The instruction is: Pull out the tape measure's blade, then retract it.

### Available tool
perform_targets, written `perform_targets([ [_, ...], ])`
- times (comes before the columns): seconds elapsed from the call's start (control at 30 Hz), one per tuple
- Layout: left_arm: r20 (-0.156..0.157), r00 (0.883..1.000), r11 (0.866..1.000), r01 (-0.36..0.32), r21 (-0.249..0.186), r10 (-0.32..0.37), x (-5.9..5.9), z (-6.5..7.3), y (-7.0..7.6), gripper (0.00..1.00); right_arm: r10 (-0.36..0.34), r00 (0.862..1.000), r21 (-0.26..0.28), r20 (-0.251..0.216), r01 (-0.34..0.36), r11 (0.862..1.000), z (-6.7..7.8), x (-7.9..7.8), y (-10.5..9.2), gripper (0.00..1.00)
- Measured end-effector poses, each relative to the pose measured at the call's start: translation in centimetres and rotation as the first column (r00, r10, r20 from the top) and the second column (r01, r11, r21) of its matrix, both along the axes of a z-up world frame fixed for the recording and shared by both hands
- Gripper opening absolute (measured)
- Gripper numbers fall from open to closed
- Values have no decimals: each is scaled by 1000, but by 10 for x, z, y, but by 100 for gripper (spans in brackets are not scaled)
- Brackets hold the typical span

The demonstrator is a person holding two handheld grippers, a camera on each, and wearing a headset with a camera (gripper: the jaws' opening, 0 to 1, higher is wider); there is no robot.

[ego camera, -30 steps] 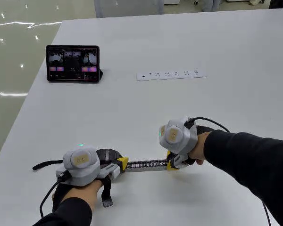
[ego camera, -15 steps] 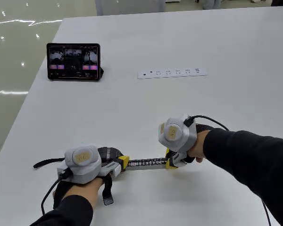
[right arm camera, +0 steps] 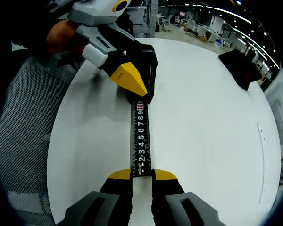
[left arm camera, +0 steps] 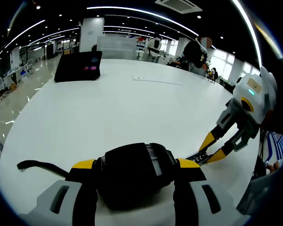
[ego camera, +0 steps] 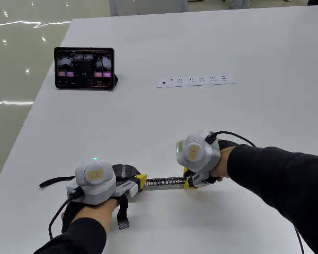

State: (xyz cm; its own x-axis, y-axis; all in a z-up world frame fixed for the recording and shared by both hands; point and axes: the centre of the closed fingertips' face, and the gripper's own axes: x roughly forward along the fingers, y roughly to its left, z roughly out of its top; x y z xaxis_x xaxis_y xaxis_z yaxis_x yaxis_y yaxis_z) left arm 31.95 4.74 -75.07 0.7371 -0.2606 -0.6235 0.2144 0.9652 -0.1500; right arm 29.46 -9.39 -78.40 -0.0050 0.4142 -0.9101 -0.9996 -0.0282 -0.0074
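Observation:
The black tape measure case sits on the white table, with my left gripper shut on it; in the head view the case lies at the lower left beside that gripper. A short length of numbered blade runs from the case to my right gripper, which is shut on the blade's end. In the head view the blade spans the gap between the two grippers, the right gripper at its right end. A black strap trails left from the case.
A tablet stands at the table's far left. A white power strip lies at the back centre. The table's left edge drops to a shiny floor. A cable loops from the right gripper.
The right gripper has crept left toward the case, and the exposed blade between the grippers looks slightly shorter. The left gripper still holds the case.

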Motion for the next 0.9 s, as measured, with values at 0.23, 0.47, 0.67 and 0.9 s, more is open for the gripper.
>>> perform_targets([
  [0.23, 0, 1000, 1000, -1, 0, 1, 1, 0, 0, 61, -7, 1000, 36, -4, 7, 999, 2, -1, 8, 10],
  [0.47, -1, 1000, 1000, -1, -1, 1, 1, 0, 0, 61, -26, 1000, 46, -6, 26, 999, 2, -1, 13, 10],
  [0.67, -5, 1000, 1000, -4, -2, 4, 1, -1, 0, 61, -28, 1000, 49, -7, 28, 998, 2, -1, 16, 10],
  [0.9, -7, 1000, 1000, -3, -2, 3, 1, -1, 0, 61, -33, 999, 48, -9, 34, 998, 2, -1, 15, 10],
])
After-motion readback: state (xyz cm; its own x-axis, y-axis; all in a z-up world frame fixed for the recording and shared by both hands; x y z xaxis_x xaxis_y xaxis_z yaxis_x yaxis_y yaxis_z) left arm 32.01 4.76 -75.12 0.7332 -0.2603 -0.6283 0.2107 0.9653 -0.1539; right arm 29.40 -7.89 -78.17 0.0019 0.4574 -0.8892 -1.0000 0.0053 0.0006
